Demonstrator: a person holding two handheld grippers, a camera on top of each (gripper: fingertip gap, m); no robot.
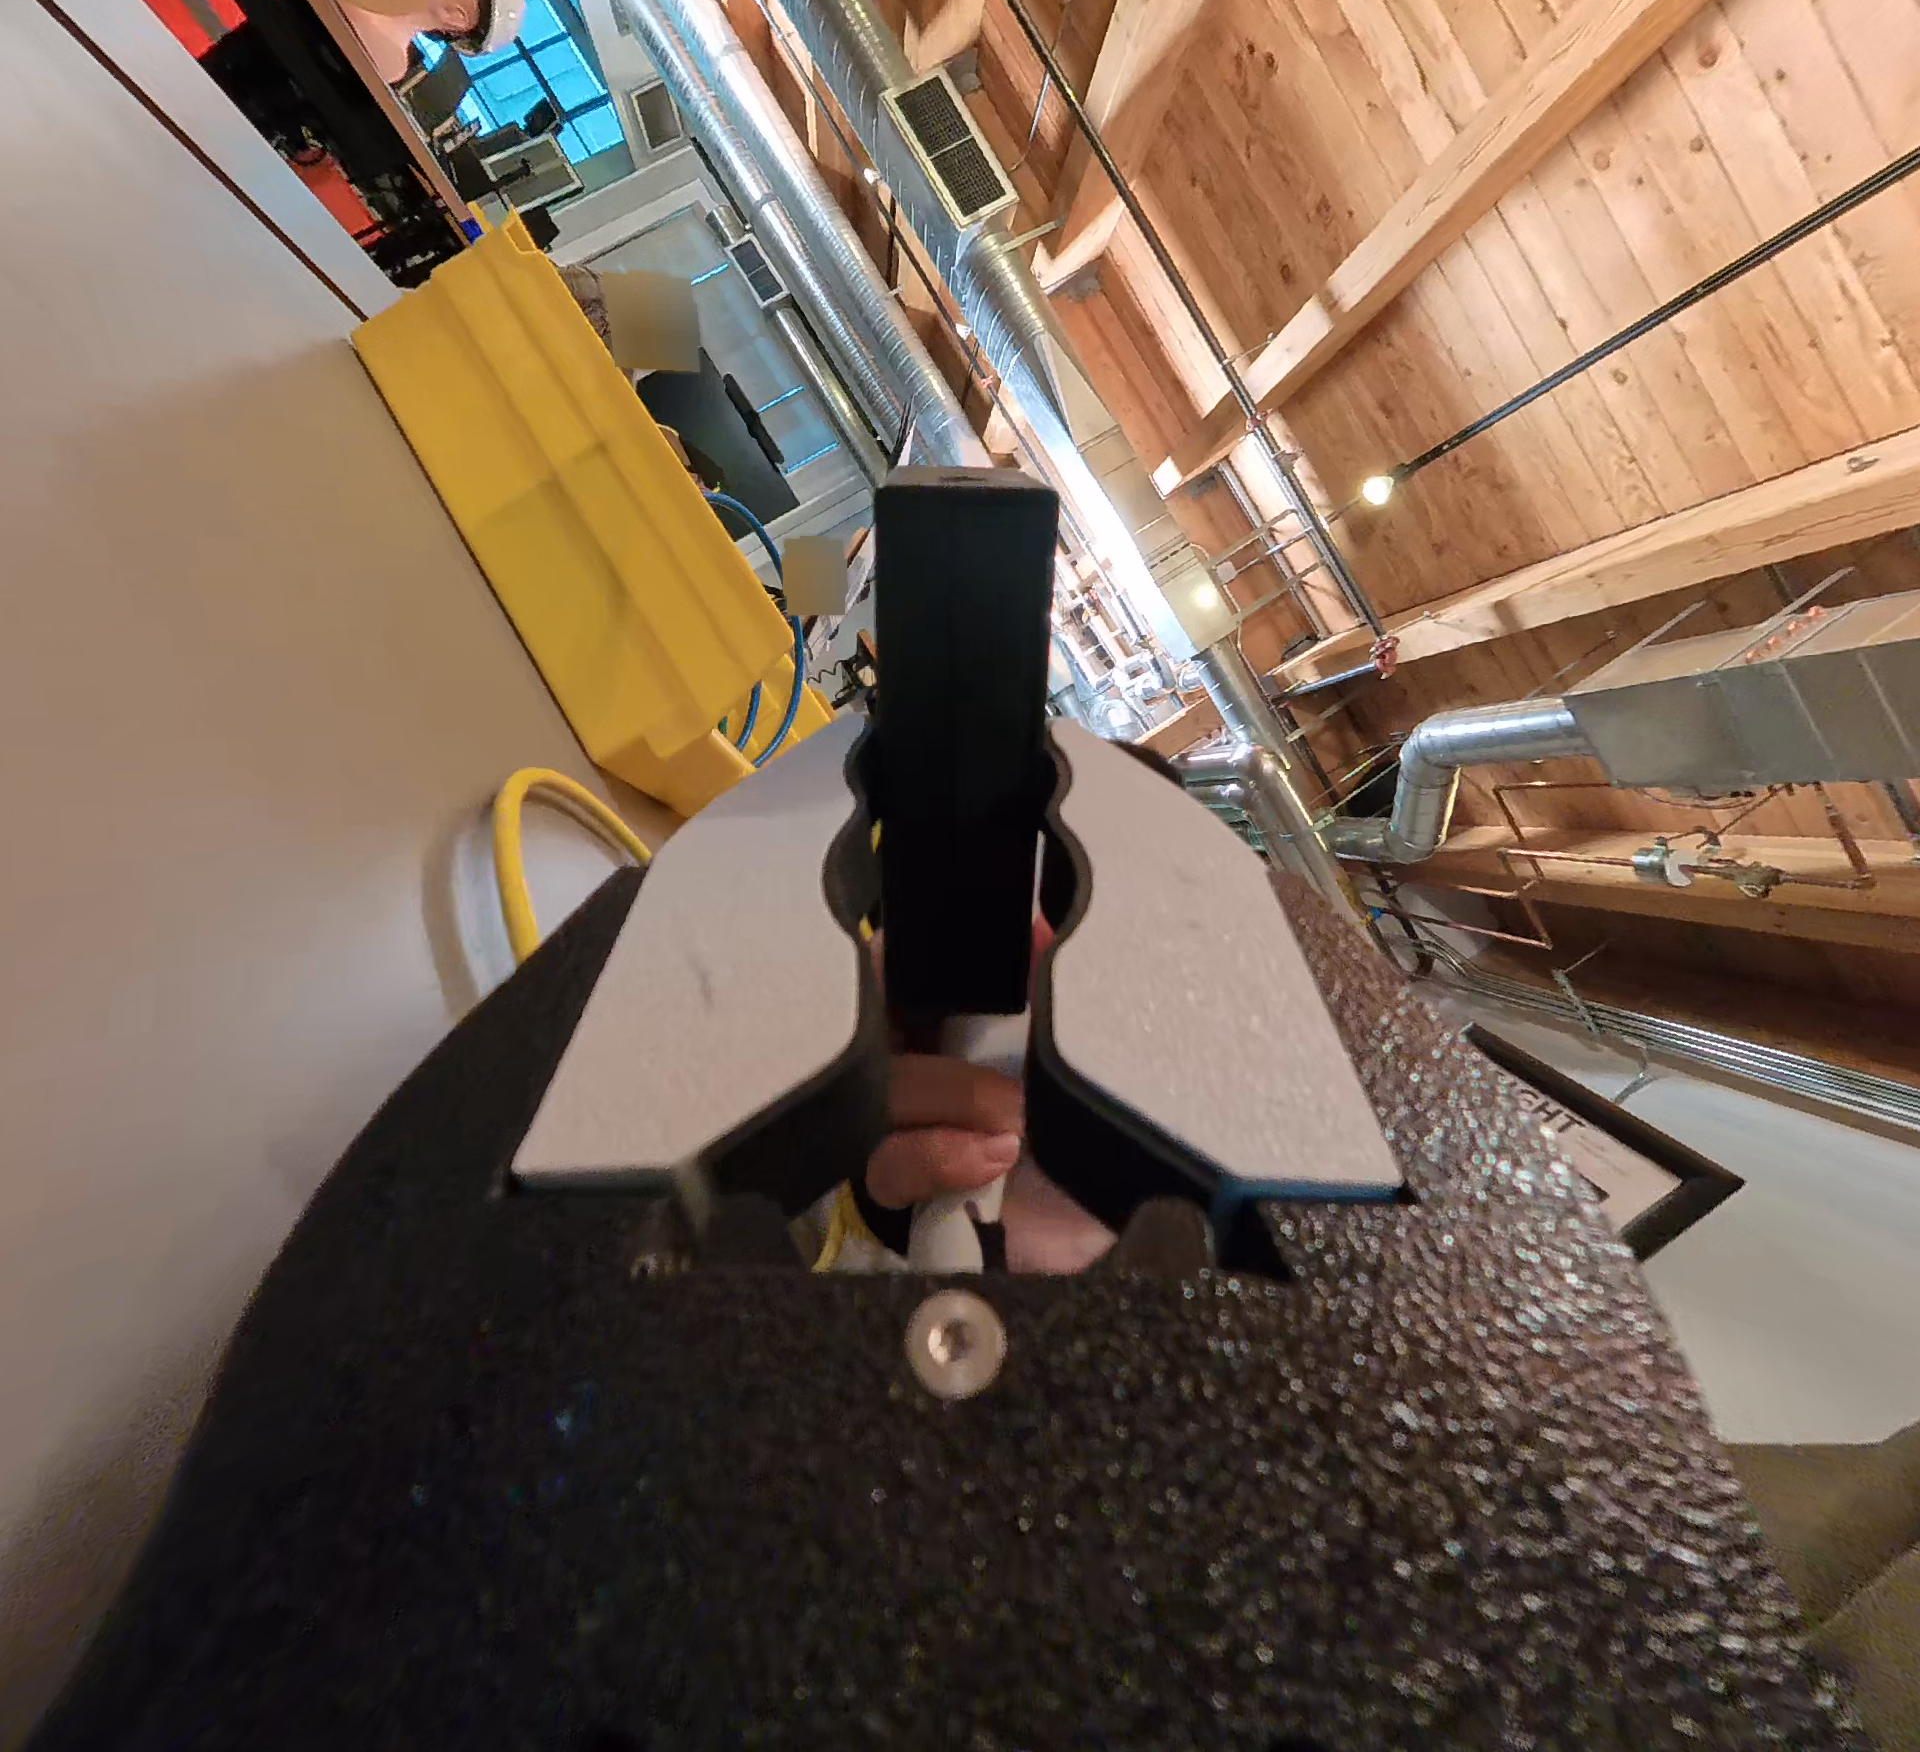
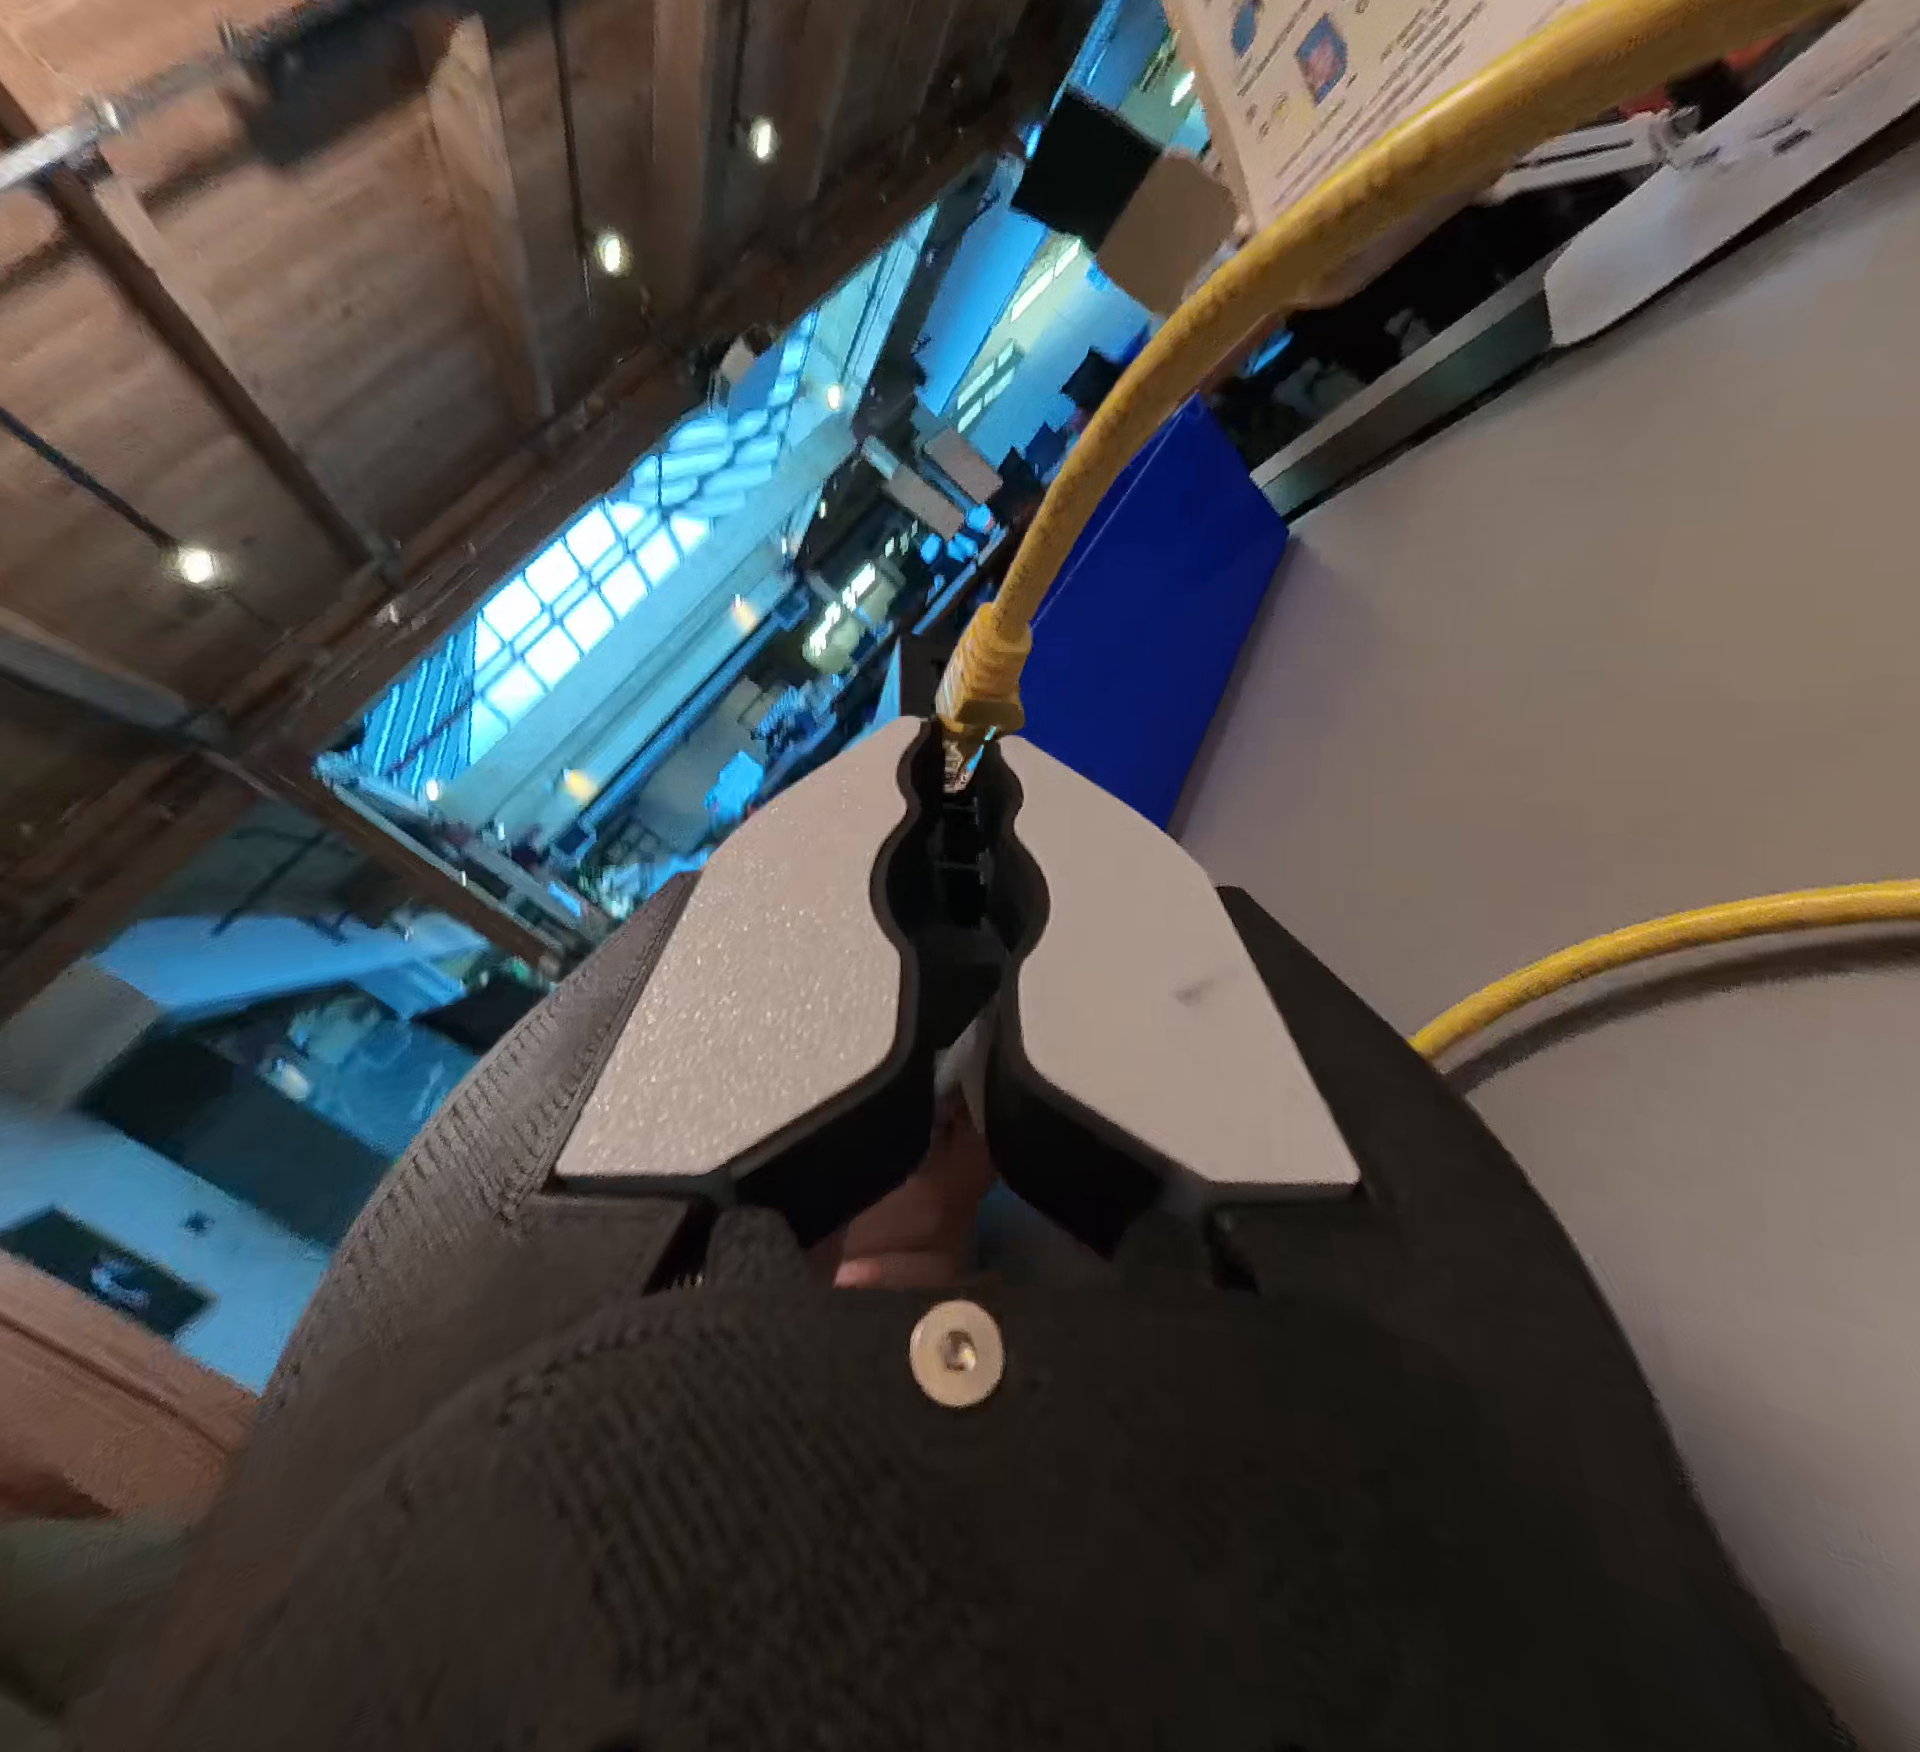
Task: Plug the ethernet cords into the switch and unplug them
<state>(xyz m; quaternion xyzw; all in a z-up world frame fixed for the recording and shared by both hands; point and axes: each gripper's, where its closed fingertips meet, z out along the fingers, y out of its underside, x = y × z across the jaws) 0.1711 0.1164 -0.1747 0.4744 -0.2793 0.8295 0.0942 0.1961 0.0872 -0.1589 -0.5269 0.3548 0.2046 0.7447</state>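
Left wrist view shows the left gripper (image 1: 956, 767) clamped on the switch (image 1: 961, 726), a black box standing on end between the two fingers with its far end poking well past the tips. Held this way the box is lifted off the table (image 1: 208, 663) and kept rigid — likely so the other hand has something firm to push a plug against. Its ports are not visible from here.

Right wrist view shows the right gripper (image 2: 961, 757) pinched together on the plug (image 2: 977, 694) of a yellow cord (image 2: 1195, 320); only the clear tip sits between the fingertips, and the yellow boot sticks out beyond them. The cord arcs up and away to the right, slack, so it does not appear to be pulling on the plug. A second stretch of yellow cord (image 2: 1662, 933) lies on the table to the right.

Neither view shows plug and switch together, so I cannot tell how near they are. My guess is that the plug is free of any port — gripped by its tip for aiming.
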